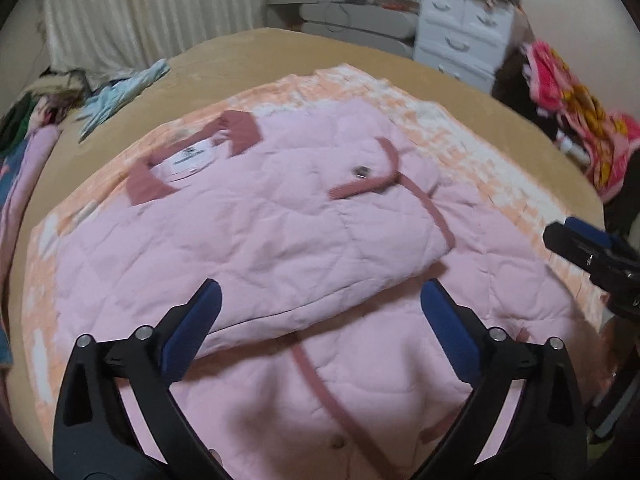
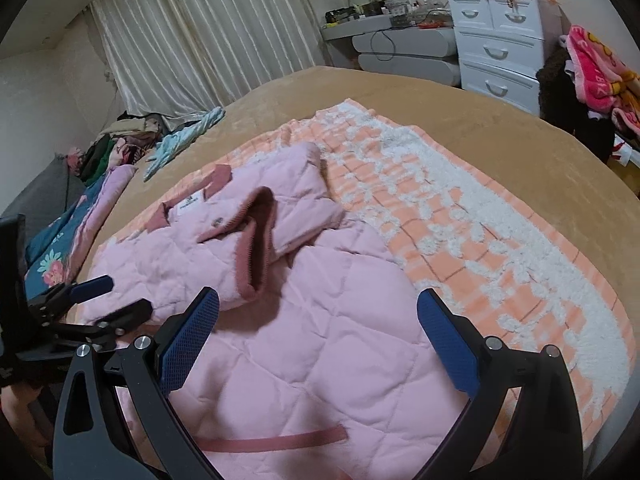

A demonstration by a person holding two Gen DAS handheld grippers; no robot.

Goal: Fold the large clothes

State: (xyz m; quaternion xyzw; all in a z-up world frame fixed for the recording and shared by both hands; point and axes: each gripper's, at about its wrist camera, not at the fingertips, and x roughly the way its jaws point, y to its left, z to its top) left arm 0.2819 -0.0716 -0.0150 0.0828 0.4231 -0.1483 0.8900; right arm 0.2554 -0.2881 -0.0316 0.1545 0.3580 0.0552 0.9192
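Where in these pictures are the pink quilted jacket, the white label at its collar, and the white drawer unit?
pink quilted jacket (image 2: 320,340): right wrist view, quilted front panel.
white label (image 1: 191,159): left wrist view, middle of the label.
white drawer unit (image 2: 498,52): right wrist view, a middle drawer's front.

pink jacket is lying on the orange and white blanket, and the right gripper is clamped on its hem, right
Not quite. The pink jacket does lie on the orange and white blanket, but the right gripper is open, its jaws apart above the fabric and holding nothing, as the right wrist view shows.

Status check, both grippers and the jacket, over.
Left gripper open, empty. Right gripper open, empty. Pink jacket part-folded on orange blanket. Nothing in the way.
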